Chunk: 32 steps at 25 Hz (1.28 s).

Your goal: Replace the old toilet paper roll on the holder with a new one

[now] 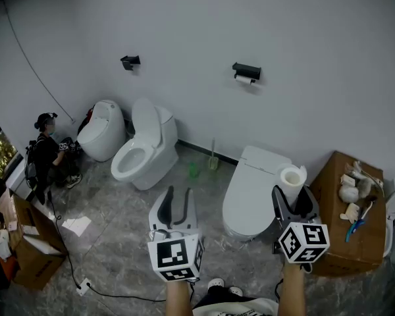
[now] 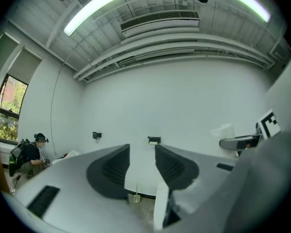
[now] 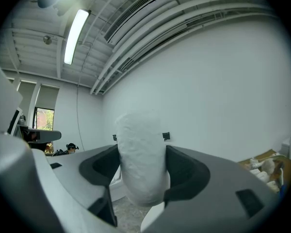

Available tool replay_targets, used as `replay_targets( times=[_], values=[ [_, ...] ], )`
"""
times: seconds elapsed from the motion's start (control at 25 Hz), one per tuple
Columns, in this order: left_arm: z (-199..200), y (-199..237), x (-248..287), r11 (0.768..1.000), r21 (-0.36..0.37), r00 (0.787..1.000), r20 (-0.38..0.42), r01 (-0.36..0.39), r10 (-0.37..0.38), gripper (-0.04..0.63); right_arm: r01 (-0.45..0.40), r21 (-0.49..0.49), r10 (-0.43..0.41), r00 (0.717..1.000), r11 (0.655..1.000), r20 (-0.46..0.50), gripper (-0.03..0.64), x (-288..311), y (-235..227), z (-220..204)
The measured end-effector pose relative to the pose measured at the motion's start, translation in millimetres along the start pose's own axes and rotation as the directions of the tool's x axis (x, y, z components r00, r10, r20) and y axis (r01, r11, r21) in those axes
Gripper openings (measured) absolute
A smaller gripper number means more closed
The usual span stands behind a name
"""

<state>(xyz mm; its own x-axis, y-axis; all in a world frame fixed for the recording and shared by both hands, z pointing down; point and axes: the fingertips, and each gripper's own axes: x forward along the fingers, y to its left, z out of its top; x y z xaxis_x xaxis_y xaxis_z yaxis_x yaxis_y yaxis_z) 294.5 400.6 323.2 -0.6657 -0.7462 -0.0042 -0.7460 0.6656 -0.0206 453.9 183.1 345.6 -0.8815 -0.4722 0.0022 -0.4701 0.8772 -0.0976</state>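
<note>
A full white toilet roll (image 3: 140, 164) is pinched in the right gripper (image 1: 293, 196), the left gripper (image 1: 178, 196) is spread empty, and the old roll (image 1: 244, 79) on the black wall holder (image 1: 246, 70) is apparently not yet removed.

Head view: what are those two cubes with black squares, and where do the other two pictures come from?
No robot: a person holds a two-jaw gripper in each hand, and each cube is part of one. The head view looks down from the person's head; the other two cameras ride on the grippers. The left gripper is open and empty. The right gripper is clamped on a toilet paper roll. The holder is on the wall, with toilets on the floor.
</note>
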Motion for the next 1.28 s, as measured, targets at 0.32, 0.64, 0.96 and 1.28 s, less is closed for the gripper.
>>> replay_targets(
  times=[0.32, 0.64, 0.96, 1.28],
  values=[
    [-5, 30, 18, 0.999, 0.002, 0.999, -0.002, 0.039, -0.039, 0.238, 0.016, -0.001, -0.016, 1.000, 1.000, 0.005, 0.305, 24, 23, -6],
    [-15, 61, 34, 1.000, 0.010, 1.000, -0.014, 0.025, -0.025, 0.238, 0.026, -0.004, -0.026, 1.000, 1.000, -0.014, 0.305, 44, 40, -17],
    [-29, 77, 70, 1.000, 0.031, 0.999, -0.041, 0.001, 0.000, 0.238, 0.014, 0.003, -0.014, 1.000, 1.000, -0.028, 0.305, 87, 45, -26],
    [-31, 109, 141, 0.998, 0.051, 0.999, -0.035, -0.033, 0.034, 0.238, 0.011, -0.001, -0.011, 0.999, 1.000, -0.032, 0.305, 178, 41, -36]
  ],
)
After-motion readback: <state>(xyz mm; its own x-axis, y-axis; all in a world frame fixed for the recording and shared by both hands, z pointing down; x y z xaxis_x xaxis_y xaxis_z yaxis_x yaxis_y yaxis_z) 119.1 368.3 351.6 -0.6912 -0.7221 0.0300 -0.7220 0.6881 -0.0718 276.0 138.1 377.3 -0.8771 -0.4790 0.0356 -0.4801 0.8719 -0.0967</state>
